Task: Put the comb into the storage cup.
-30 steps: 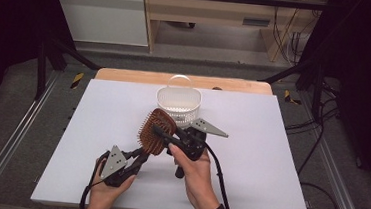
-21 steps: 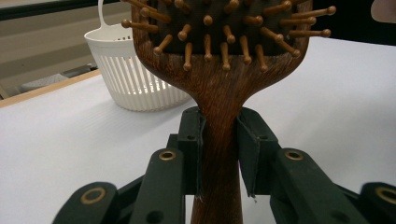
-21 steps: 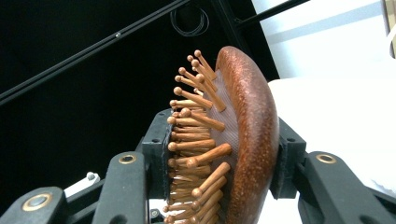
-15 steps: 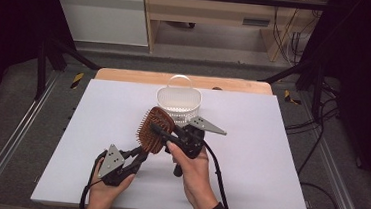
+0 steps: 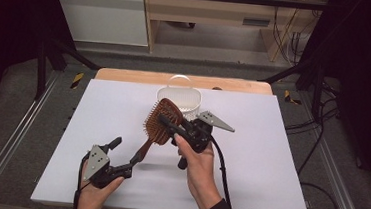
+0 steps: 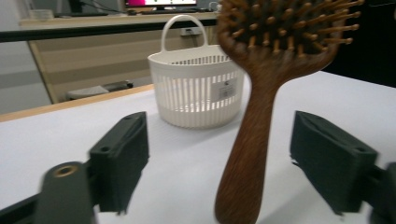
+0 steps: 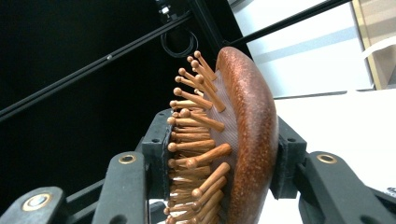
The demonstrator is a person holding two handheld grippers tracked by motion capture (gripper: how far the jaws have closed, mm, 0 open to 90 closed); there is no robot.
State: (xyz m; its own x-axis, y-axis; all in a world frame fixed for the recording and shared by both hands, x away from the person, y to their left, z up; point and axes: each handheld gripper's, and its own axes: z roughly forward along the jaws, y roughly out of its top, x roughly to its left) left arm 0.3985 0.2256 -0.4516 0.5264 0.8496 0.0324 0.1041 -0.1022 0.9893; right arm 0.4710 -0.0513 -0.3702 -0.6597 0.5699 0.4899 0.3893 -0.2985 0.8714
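While the hairbrush (image 5: 161, 123) hangs above the white table (image 5: 269, 156), here is how things stand:
Right gripper (image 5: 168, 123): clenched on the brush head, one jaw against the bristles, one against the wooden back.
Left gripper (image 5: 125, 150): released, jaws spread either side of the handle, touching nothing.
Hairbrush: tilted, handle sloping down towards the left gripper.
Basket (image 5: 180, 96): white, slatted, just behind the brush head.

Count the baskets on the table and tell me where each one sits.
1. The white slatted basket stands upright at the far middle of the table, just beyond the wooden hairbrush clamped by the right gripper. No other shows.
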